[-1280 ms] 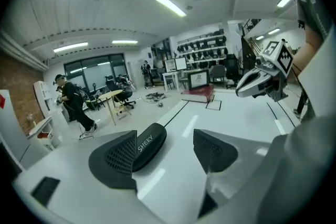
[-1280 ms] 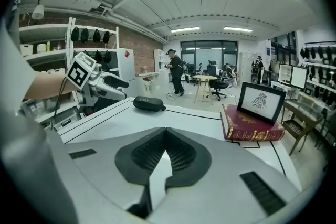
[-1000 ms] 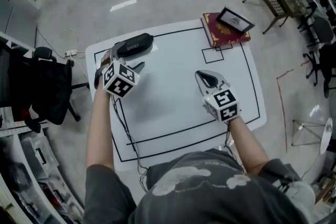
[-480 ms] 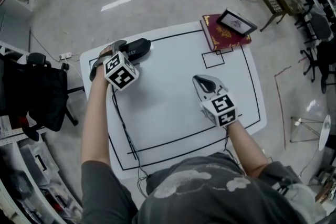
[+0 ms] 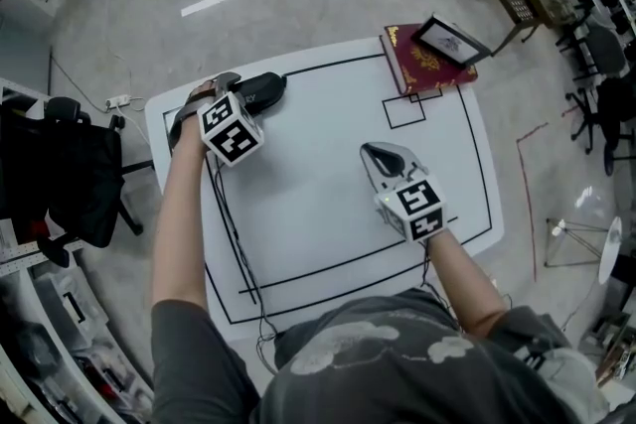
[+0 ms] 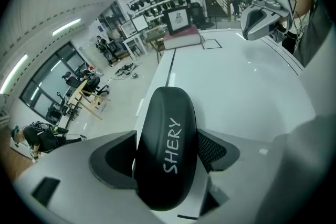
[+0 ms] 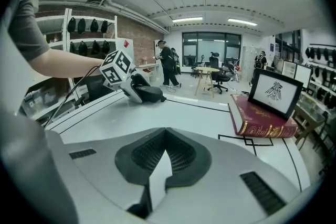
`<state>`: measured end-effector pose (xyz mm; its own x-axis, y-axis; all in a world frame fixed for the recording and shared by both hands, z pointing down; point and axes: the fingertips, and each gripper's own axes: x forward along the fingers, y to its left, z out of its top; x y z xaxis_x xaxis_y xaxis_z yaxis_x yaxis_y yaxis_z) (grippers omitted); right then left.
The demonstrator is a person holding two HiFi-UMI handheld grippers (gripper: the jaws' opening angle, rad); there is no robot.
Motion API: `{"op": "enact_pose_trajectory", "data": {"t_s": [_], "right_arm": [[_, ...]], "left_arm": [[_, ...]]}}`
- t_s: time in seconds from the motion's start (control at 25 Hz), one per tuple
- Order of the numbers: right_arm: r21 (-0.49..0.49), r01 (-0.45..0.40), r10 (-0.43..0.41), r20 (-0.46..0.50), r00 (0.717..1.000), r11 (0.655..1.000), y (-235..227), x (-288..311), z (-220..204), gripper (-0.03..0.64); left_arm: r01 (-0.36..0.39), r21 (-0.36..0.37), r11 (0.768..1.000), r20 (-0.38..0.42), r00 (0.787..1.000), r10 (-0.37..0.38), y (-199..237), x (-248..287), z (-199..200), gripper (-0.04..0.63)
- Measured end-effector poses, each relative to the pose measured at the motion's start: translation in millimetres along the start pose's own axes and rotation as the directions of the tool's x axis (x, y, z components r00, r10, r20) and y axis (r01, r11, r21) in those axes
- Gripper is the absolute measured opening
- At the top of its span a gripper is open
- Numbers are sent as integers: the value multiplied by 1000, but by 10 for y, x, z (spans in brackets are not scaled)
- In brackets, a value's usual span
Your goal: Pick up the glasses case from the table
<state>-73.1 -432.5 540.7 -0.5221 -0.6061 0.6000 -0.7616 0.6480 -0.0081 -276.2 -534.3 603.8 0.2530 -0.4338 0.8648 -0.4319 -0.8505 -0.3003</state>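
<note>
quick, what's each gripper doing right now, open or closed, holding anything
left gripper: open, jaws just been closing around the black oval hard glasses case between them, no firm grip seen
right gripper: shut, empty

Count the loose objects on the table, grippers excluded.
3: glasses case at the far-left corner; red book at the far-right corner; framed picture on that book. Something small may be hidden from these views.

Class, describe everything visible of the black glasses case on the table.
The glasses case is a black, matte, hard-looking oblong shell with rounded ends, closed, with white "SHERY" lettering along its lid. It lies flat at the far left corner of the white table. The left claw straddles it; its jaws have just been closing, and whether they press it is unclear.
</note>
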Motion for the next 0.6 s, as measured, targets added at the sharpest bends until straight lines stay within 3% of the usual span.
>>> {"op": "enact_pose_trajectory", "data": {"t_s": [0.24,0.6], "right_arm": [[1,-12,12,-13,1000,1000,36,-15,-81,0],[22,-2,1,21,1000,1000,43,-270,-73,0]], "left_arm": [[-14,-3,1000,-17,1000,14,-17,-1,8,341],[-39,-104,994,49,998,44,-180,-344,128,341]]}}
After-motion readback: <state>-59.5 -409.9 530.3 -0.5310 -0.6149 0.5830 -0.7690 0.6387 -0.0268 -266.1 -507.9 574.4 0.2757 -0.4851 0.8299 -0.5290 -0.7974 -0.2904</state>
